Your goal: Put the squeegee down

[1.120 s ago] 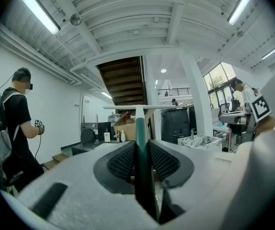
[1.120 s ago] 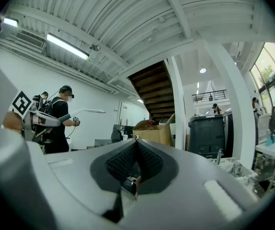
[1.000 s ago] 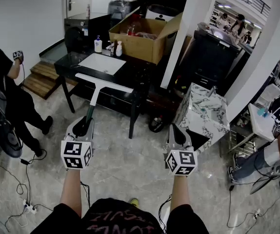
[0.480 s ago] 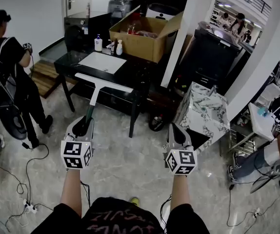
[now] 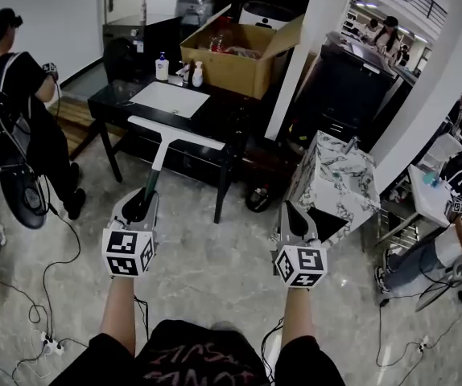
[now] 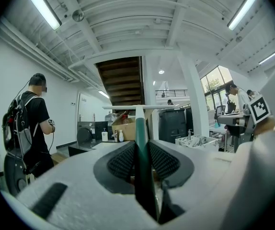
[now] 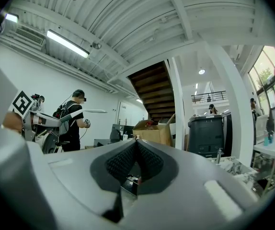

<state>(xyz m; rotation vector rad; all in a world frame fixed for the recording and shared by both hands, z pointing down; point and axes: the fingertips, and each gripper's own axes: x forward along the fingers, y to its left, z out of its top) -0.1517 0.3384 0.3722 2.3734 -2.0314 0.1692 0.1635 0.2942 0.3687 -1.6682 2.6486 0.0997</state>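
Note:
A squeegee [image 5: 155,166] with a green handle and a long white blade is clamped by its handle in my left gripper [image 5: 141,206]. It points level towards the black table [image 5: 112,100], with the blade hanging in the air just short of the table's front edge. In the left gripper view the handle [image 6: 140,128] runs straight out between the ribbed pads, and the blade lies crosswise at its far end. My right gripper [image 5: 293,216] is held level to the right, over the floor. Its pads [image 7: 128,158] meet with nothing between them.
A white sheet [image 5: 170,100], bottles and an open cardboard box [image 5: 239,59] sit on the black table. A marble-patterned block [image 5: 336,185] stands ahead of the right gripper. A person with a backpack [image 5: 18,95] stands at the left. Cables and a power strip [image 5: 50,345] lie on the floor.
The person at the left has stepped in and stands upright. Both grippers and the squeegee keep nearly the same pose, with the table slightly closer.

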